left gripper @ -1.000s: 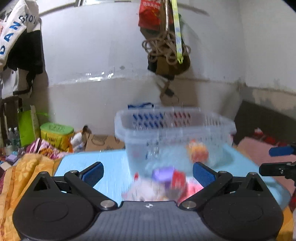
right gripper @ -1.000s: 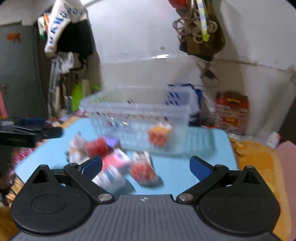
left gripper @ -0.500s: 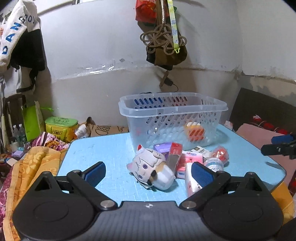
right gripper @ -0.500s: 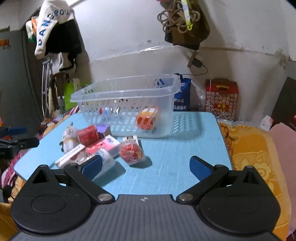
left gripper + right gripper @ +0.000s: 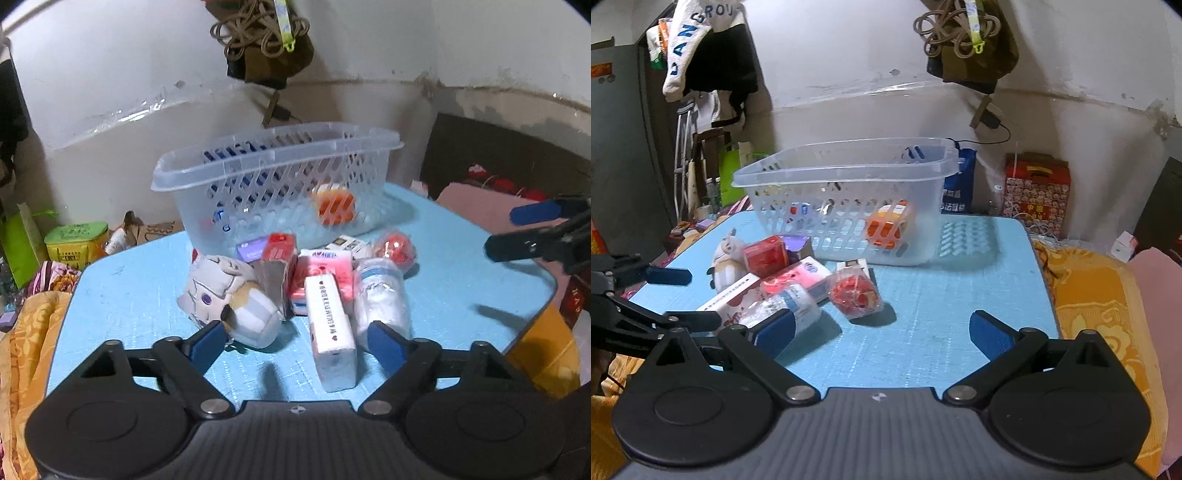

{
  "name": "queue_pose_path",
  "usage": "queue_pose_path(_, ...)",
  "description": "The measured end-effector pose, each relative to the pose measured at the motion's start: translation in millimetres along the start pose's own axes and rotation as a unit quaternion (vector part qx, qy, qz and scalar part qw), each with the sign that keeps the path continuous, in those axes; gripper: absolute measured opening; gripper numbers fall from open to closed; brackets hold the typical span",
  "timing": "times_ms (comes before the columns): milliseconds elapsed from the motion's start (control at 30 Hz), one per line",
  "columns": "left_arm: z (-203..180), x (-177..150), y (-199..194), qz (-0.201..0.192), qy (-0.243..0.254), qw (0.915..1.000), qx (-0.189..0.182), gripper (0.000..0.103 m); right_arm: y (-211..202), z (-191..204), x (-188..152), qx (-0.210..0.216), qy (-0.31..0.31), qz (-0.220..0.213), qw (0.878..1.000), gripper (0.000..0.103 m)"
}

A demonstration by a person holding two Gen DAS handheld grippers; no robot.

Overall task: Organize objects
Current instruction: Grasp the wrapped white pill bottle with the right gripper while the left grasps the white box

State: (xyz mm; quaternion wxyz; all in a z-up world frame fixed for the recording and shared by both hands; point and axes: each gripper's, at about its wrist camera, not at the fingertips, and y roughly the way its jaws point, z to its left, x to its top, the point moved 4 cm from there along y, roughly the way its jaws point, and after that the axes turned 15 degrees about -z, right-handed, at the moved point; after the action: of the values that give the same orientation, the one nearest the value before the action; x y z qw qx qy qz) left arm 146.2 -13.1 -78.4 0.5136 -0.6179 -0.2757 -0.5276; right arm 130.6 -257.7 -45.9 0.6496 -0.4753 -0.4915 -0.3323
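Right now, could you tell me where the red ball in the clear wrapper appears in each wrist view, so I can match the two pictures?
Left wrist: red wrapped ball sits right of centre, at the far right end of the pile, in front of the basket's right corner.
Right wrist: red wrapped ball sits centre-left, the pile's nearest-right item.
Shared landmark: the orange cube inside the clear basket.

A light blue table (image 5: 945,325) carries a clear plastic basket (image 5: 849,177) at its far side. In front of the basket a cluster lies on the tabletop: a white plush toy (image 5: 236,299), a red box (image 5: 764,256), a pink tissue pack (image 5: 801,275), a long white box (image 5: 330,332), a small plastic bottle (image 5: 384,299) and a red wrapped ball (image 5: 855,293). The bottle and the long white box lie side by side, touching.
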Motion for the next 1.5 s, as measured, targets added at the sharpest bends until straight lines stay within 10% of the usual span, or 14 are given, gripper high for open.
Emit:
queue_pose_path(333,-9,-4,17,0.021,-0.012,0.9996,-0.014,0.063,7,16,-3,0.005,-0.024,0.015,1.000,0.103)
queue_pose_path(500,-17,-9,21,0.031,0.006,0.9993,-0.022,0.031,13,25,-4,0.011,-0.029,0.032,0.999,0.103)
queue_pose_path(1000,13,-19,-9,0.017,0.004,0.9998,-0.009,0.031,75,68,-15,0.045,0.020,0.109,0.993,0.099)
queue_pose_path(1267,25,-24,-8,0.020,-0.014,0.9997,-0.001,0.039,89,71,-26,0.063,0.052,0.145,0.986,0.066)
queue_pose_path(1500,17,-24,-2,0.025,0.002,0.9997,0.003,0.053,81,81,-25,0.072,0.010,0.138,0.988,0.064)
